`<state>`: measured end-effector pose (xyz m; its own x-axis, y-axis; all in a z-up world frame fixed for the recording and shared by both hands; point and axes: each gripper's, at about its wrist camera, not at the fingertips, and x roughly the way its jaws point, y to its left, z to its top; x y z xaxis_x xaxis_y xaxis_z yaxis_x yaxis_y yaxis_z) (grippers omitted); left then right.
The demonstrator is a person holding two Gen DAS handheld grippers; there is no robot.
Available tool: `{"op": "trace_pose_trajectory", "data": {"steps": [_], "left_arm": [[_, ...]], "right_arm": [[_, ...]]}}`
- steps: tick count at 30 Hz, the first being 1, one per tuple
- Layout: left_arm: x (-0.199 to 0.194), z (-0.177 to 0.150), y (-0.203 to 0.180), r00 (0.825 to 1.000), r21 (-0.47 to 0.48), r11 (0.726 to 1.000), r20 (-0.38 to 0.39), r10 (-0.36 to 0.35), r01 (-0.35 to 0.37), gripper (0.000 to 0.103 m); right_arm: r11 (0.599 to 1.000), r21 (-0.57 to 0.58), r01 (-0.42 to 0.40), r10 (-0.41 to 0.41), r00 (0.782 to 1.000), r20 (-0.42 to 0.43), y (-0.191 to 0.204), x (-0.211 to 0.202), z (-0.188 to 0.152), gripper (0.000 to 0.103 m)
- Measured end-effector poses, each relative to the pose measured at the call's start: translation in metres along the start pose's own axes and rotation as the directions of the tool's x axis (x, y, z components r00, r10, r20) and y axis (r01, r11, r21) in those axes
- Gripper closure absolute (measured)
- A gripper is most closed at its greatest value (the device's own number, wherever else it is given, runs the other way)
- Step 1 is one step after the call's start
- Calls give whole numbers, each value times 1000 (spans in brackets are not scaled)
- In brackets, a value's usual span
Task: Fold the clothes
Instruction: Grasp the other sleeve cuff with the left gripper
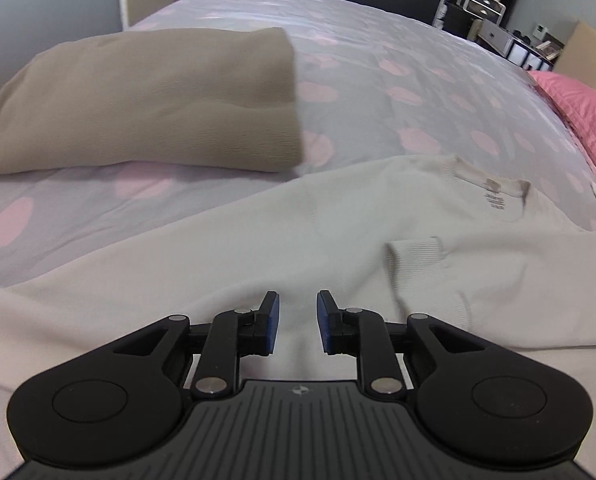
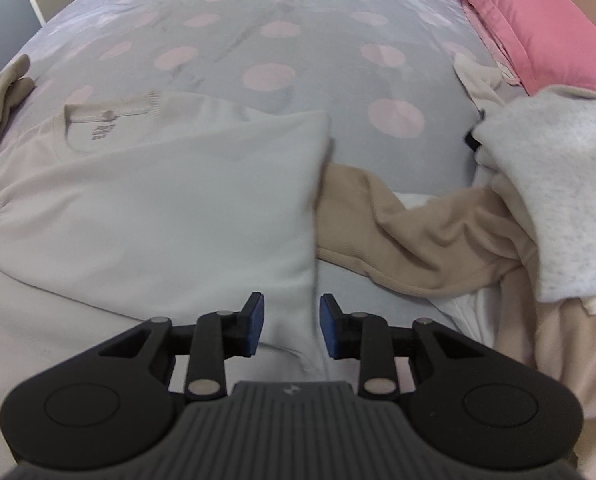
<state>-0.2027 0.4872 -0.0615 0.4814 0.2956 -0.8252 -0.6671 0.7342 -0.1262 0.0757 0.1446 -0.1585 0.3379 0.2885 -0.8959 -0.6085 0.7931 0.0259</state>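
White sweatshirt [image 1: 258, 248] lies spread below both open jaws.

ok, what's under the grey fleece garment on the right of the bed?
The grey fleece garment lies on top of a pile: a tan garment runs out from beneath it, with cream fabric below. Whatever else is in the pile is covered.

A cream sweatshirt [image 2: 146, 200] lies flat, partly folded, near a folded tan garment [image 1: 146, 100].
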Motion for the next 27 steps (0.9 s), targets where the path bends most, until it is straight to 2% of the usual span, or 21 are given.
{"op": "trace_pose_trajectory", "data": {"steps": [3,6,7,11,14,18,22,24,26,27], "left_arm": [[-15,-8,31,999,-51,998,13,33,-32,84],[-30,-16,67,997,-121,990,30,69,-65,84],[-35,-19,79,996,-144,986,37,86,-80,84],[-54,-33,131,984,-243,959,61,165,-145,84],[-65,-45,175,973,-347,920,70,218,-181,81],[-72,-63,226,957,-476,852,64,283,-219,80],[-68,-79,262,955,-573,796,74,289,-196,79],[-65,-85,275,955,-615,767,75,287,-182,75],[-61,-88,285,952,-646,744,85,293,-171,63],[-59,-89,289,950,-656,735,89,299,-170,60]], "right_arm": [[1000,-25,-17,17,1000,6,16,-3,0,68],[998,-59,-32,33,999,14,33,-6,-4,62],[997,-66,-36,37,999,12,38,-5,-5,59],[995,-86,-45,45,999,-9,54,1,-10,57],[994,-101,-41,39,999,-21,66,5,-13,54],[990,-134,-35,32,999,-26,81,11,-16,52],[987,-159,-32,27,999,-34,94,18,-15,51],[985,-169,-27,21,999,-35,100,21,-14,51],[985,-171,-25,19,999,-35,103,23,-14,51],[985,-170,-23,17,999,-35,104,24,-14,51]]}}
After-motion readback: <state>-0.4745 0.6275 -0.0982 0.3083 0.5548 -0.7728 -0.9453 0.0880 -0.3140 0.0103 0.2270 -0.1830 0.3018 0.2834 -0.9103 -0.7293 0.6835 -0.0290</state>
